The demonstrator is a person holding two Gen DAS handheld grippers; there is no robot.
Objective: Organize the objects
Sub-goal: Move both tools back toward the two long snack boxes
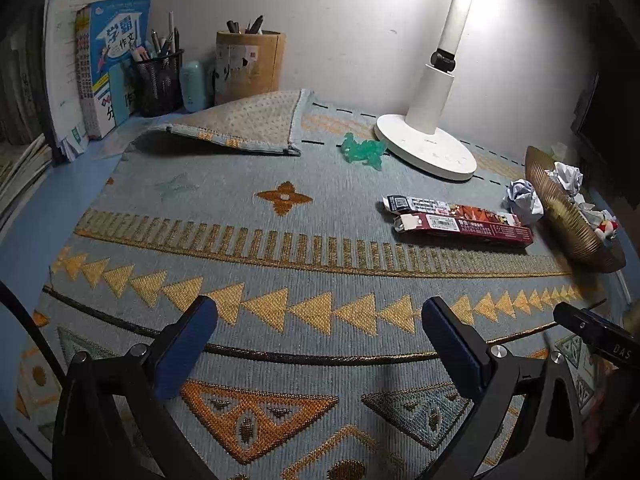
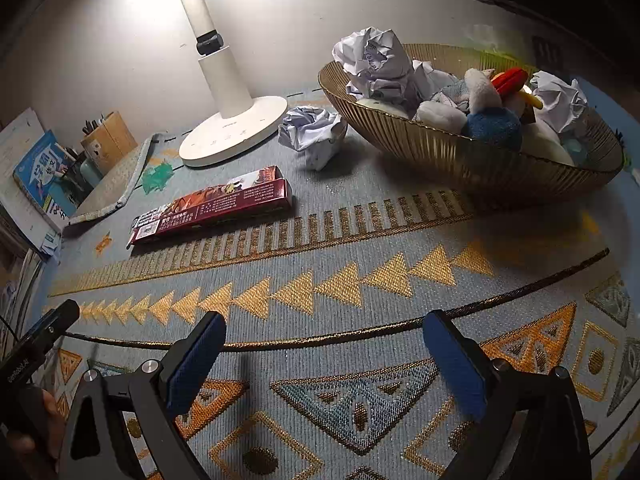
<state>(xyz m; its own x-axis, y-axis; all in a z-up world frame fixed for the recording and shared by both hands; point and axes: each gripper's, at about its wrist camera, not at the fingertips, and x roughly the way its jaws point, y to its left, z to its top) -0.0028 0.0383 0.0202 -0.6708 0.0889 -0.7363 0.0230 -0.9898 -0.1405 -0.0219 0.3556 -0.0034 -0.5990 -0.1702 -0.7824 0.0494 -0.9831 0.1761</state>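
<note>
Two long dark red boxes point(image 1: 464, 220) lie side by side on the patterned mat; they also show in the right wrist view point(image 2: 212, 204). A crumpled paper ball point(image 1: 524, 200) lies beside a gold ribbed bowl point(image 1: 560, 216). In the right wrist view the paper ball point(image 2: 312, 134) sits left of the bowl point(image 2: 460, 152), which holds paper balls and plush toys. A green plastic toy point(image 1: 362, 150) lies by the lamp base. My left gripper point(image 1: 320, 328) is open and empty above the mat. My right gripper point(image 2: 324, 340) is open and empty, near the mat's front.
A white desk lamp point(image 1: 428, 136) stands at the back. The mat's far left corner point(image 1: 240, 124) is folded over. Books point(image 1: 108, 64), a mesh pen holder point(image 1: 158, 80) and a cardboard tube holder point(image 1: 248, 68) stand at the back left against the wall.
</note>
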